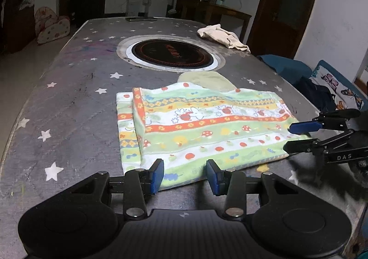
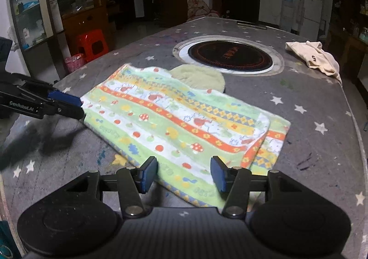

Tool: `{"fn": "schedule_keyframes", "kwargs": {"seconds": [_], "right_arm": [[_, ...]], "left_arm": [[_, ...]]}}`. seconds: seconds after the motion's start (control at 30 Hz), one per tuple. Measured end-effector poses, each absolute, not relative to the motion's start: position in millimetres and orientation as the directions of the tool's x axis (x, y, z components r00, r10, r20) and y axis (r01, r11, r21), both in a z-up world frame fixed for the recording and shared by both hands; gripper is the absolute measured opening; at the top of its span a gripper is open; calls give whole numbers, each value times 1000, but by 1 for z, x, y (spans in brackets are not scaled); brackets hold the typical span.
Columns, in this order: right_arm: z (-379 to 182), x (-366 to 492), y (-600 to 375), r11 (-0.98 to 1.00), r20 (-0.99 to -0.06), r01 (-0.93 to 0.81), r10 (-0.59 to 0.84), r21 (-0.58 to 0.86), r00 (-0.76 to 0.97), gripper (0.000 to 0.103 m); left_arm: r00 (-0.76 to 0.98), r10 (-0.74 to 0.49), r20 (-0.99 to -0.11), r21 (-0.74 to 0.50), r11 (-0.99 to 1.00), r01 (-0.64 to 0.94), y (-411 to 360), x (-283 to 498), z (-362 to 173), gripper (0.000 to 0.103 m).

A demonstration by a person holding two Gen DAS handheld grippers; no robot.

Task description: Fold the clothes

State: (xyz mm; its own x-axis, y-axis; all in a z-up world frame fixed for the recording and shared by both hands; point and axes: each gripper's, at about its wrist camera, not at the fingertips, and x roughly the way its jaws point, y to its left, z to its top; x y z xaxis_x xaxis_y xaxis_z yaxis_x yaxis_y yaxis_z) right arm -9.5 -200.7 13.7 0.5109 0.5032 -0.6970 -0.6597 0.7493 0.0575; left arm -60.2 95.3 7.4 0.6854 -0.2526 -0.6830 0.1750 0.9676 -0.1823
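Fingers (image 1: 158, 175) of the left gripper (image 1: 185, 175) stand wide apart with nothing between them, poised over the near hem of the striped cloth (image 1: 202, 125); those of the right gripper (image 2: 184, 173) are likewise spread and grip nothing, hovering at another edge of the same cloth. Seen from the left wrist, the right gripper's tips (image 1: 296, 137) sit at the cloth's corner, apart and not clamped. The cloth lies flat on the star-patterned surface (image 1: 69, 102), already doubled over, with one side lapped short so that a strip of the under layer shows. Judgement: one fold is complete and a further fold is being set up, the grasp not yet taken. The next move calls for each gripper to descend onto its edge, catch both layers together, and carry them across evenly so that the lapped side does not skew. A pale green cloth (image 1: 207, 80) lies partly beneath the far edge, beside the round cooker plate (image 1: 171, 55); a cream garment (image 1: 224, 38) waits well apart at the far corner.
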Motion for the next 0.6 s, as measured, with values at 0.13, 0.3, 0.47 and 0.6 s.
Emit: {"fn": "schedule_keyframes", "kwargs": {"seconds": [0.13,0.3,0.47,0.6], "right_arm": [[24,7,-198,764,-669,-644,503,48,547,52],[18,39,-189,784,-674,-617,491,65,552,52],[1,63,-191,812,-697,-579,456,71,554,52],[8,66,-192,825,-688,-562,445,65,573,48]], "left_arm": [[711,-249,-658,-166,969,186,90,-46,19,54],[697,-231,-678,-166,973,161,89,-12,15,55],[668,-174,-723,-124,985,122,96,4,-3,54],[669,-171,-723,-135,985,105,106,5,1,55]]}}
